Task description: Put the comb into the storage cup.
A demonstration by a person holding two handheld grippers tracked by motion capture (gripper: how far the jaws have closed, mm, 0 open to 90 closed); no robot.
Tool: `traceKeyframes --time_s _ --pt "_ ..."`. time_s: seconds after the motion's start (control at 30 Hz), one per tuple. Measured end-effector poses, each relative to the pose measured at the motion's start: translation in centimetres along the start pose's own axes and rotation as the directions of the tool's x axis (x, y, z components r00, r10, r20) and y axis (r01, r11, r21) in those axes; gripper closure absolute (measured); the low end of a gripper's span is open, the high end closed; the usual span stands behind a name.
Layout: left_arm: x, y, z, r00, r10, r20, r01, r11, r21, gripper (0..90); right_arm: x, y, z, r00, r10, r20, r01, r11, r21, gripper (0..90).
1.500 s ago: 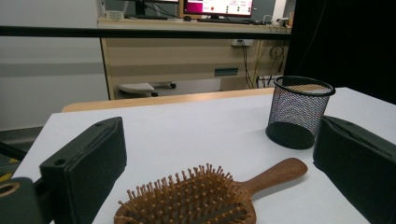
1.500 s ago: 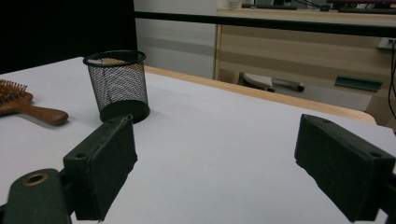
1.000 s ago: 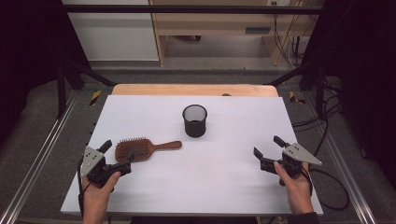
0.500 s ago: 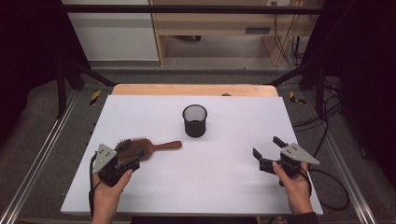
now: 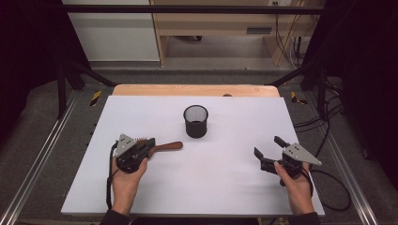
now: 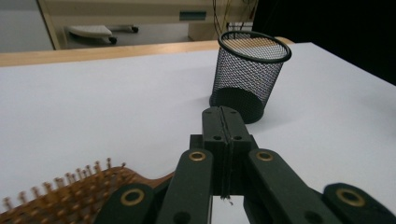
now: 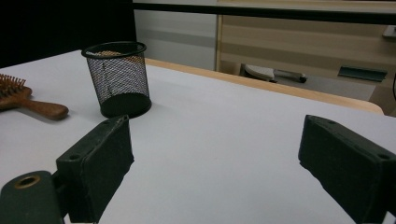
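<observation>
Left tongs point(image 5: 146, 149) sit low on the white table point(image 5: 225, 187), and their jaws have just been closing: in the left gripper view the two black pads are pressed flat together with nothing between them. They rest right over the wooden hairbrush point(image 5: 162, 146), whose bristled head lies just beside and partly under the linkage point(image 6: 70, 191), while the handle sticks out toward the table's middle. Right tongs point(image 5: 267, 152) hover near the table's right edge with jaws spread wide and empty, well apart from the brush. Farther back, near the table's centre, a black mesh cup point(image 5: 195, 121) stands upright, beyond the brush handle. Behind the white sheet runs a strip of wooden edge point(image 5: 195, 90).
</observation>
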State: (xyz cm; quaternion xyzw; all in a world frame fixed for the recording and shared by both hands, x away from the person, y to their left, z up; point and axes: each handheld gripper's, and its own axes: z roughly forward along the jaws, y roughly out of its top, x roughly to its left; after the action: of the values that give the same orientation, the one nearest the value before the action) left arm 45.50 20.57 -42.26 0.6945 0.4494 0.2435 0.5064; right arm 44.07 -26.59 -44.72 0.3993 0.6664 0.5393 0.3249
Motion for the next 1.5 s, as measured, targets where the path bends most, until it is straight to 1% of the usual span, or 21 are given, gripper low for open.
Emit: traceKeyframes --time_s 0.13,0.23,0.27,0.3,0.43,0.53,0.63,0.7,0.8,0.9,0.93,0.97,1.03,1.13,1.17,1.23,1.27,1.3,1.33,1.4,1.5 --pt "-0.7 0.5 1.7 0.9999 0.016 -0.007 -0.016 0.9989 0.045 90.0 0.1 0.0 0.0 1.0000 -0.004 -0.007 0.004 1.000 -0.001 9.8" --pt "-1.2 1.0 2.8 0.9999 0.012 -0.003 -0.011 0.9970 0.077 90.0 0.1 0.0 0.0 0.9999 -0.001 -0.014 0.001 1.000 -0.003 9.8" --pt "-1.5 1.1 3.2 0.9998 0.020 -0.007 -0.019 0.9962 0.084 90.0 0.2 0.1 0.0 0.9999 -0.001 -0.015 0.001 1.000 -0.003 9.8" --pt "-1.7 1.2 3.4 0.9995 0.031 -0.010 -0.030 0.9950 0.096 90.0 0.2 0.1 0.1 0.9998 0.001 -0.017 -0.001 1.000 -0.004 9.7" --pt "-2.4 1.6 4.8 0.9989 0.047 -0.009 -0.045 0.9890 0.141 90.0 0.4 0.2 0.0 0.9999 0.002 -0.017 -0.002 1.000 -0.009 9.6" --pt "-2.6 1.8 5.8 0.9995 0.029 -0.011 -0.027 0.9861 0.164 90.0 0.4 0.2 -0.1 0.9999 -0.003 -0.015 0.002 1.000 -0.022 9.5" --pt "-2.8 1.7 6.7 0.9991 0.038 -0.019 -0.034 0.9808 0.192 90.0 0.5 0.2 -0.1 0.9999 -0.003 -0.016 0.003 1.000 -0.018 9.4" --pt "-2.8 1.6 7.2 0.9995 0.028 -0.016 -0.024 0.9782 0.206 90.0 0.6 0.2 -0.1 0.9999 -0.001 -0.016 0.001 1.000 -0.015 9.4" --pt "-2.7 1.3 8.1 0.9989 0.041 -0.023 -0.035 0.9718 0.233 90.0 0.6 0.2 0.0 0.9998 0.000 -0.021 0.000 1.000 -0.009 9.4" --pt "-2.5 1.0 8.8 0.9990 0.034 -0.030 -0.025 0.9677 0.251 90.0 0.6 0.3 0.0 0.9996 0.001 -0.027 -0.001 1.000 -0.012 9.5" --pt "-2.5 0.9 9.1 0.9987 0.038 -0.034 -0.028 0.9648 0.262 90.0 0.6 0.3 0.0 0.9996 0.000 -0.028 0.000 1.000 -0.012 9.5" --pt "-2.5 0.8 9.3 0.9983 0.040 -0.043 -0.027 0.9635 0.266 90.0 0.7 0.3 0.1 0.9995 -0.002 -0.031 0.002 1.000 -0.010 9.5" --pt "-2.4 0.6 9.6 0.9969 0.054 -0.057 -0.036 0.9589 0.281 90.0 0.8 0.4 0.2 0.9993 -0.010 -0.035 0.010 1.000 -0.005 9.7" --pt "-2.1 0.4 10.0 0.9966 0.044 -0.069 -0.022 0.9581 0.285 90.0 1.0 0.4 0.2 0.9989 -0.018 -0.043 0.018 1.000 -0.001 9.8" --pt "-2.1 0.3 10.2 0.9961 0.051 -0.073 -0.028 0.9581 0.285 90.0 1.1 0.4 0.2 0.9988 -0.019 -0.045 0.019 1.000 0.003 9.8" --pt "-2.0 0.1 10.6 0.9950 0.059 -0.081 -0.032 0.9553 0.294 90.0 1.1 0.3 0.2 0.9987 -0.022 -0.046 0.022 1.000 0.007 9.8" --pt "-1.9 0.0 10.8 0.9948 0.058 -0.084 -0.031 0.9534 0.300 90.0 1.1 0.3 0.2 0.9987 -0.020 -0.048 0.020 1.000 0.007 9.7" --pt "-1.8 -0.1 11.0 0.9952 0.048 -0.085 -0.020 0.9521 0.305 90.0 1.1 0.3 0.2 0.9987 -0.019 -0.048 0.019 1.000 0.005 9.7" --pt "-1.8 -0.2 11.1 0.9950 0.050 -0.086 -0.021 0.9507 0.310 90.0 1.1 0.3 0.2 0.9986 -0.016 -0.050 0.016 1.000 0.003 9.7" --pt "-1.7 -0.2 11.2 0.9946 0.044 -0.094 -0.013 0.9510 0.309 90.0 1.1 0.4 0.2 0.9986 -0.016 -0.051 0.016 1.000 0.001 9.8" --pt "-1.4 -0.2 11.4 0.9947 0.039 -0.095 -0.005 0.9448 0.328 90.0 1.1 0.4 0.4 0.9985 -0.012 -0.054 0.012 1.000 0.001 9.8"
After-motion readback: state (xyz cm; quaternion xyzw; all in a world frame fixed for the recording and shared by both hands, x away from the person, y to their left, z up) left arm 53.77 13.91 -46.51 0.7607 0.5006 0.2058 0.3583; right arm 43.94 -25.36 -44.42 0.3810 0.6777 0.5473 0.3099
